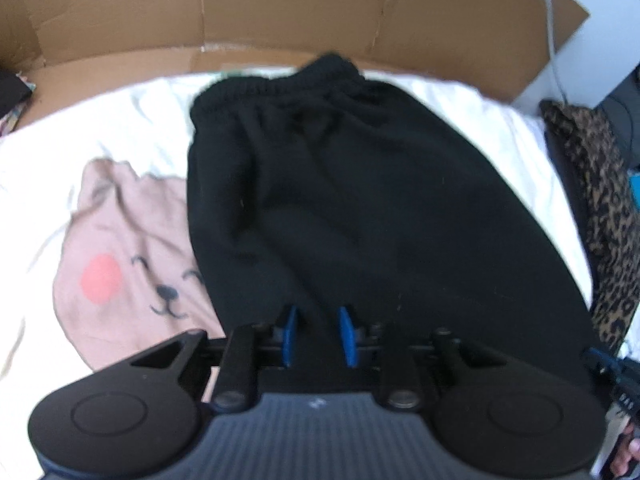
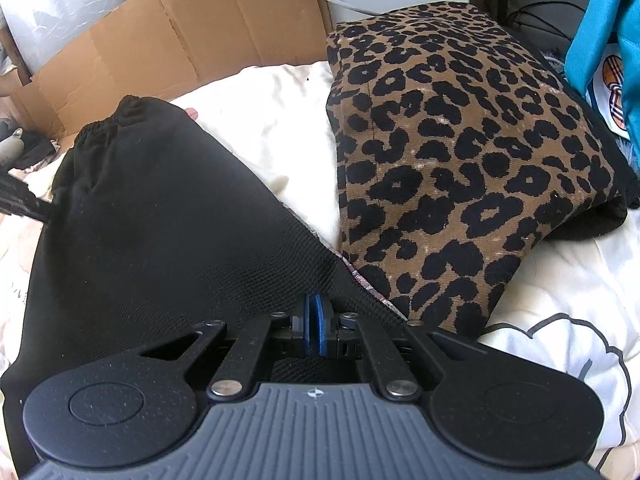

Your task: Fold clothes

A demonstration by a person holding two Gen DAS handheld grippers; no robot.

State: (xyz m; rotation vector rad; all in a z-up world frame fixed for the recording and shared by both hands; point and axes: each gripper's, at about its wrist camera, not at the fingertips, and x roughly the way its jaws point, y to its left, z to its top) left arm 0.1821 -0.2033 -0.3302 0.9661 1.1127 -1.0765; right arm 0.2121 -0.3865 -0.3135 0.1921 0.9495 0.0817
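A black garment (image 1: pixel 340 200) with an elastic waistband (image 1: pixel 280 88) at its far end lies spread on a white sheet (image 1: pixel 100 136). In the left wrist view my left gripper (image 1: pixel 317 334) sits at the garment's near edge. Its blue pads (image 1: pixel 289 334) stand apart, with black cloth showing in the gap. In the right wrist view the black garment (image 2: pixel 160 220) stretches away to the left. My right gripper (image 2: pixel 315 320) is shut on the garment's near right edge, blue pads pressed together.
A pink garment with a bear face (image 1: pixel 128 264) lies partly under the black one on the left. A folded leopard-print garment (image 2: pixel 460 160) lies close on the right. Flattened cardboard (image 1: pixel 280 12) stands behind the bed. A blue bag (image 2: pixel 604 32) hangs at far right.
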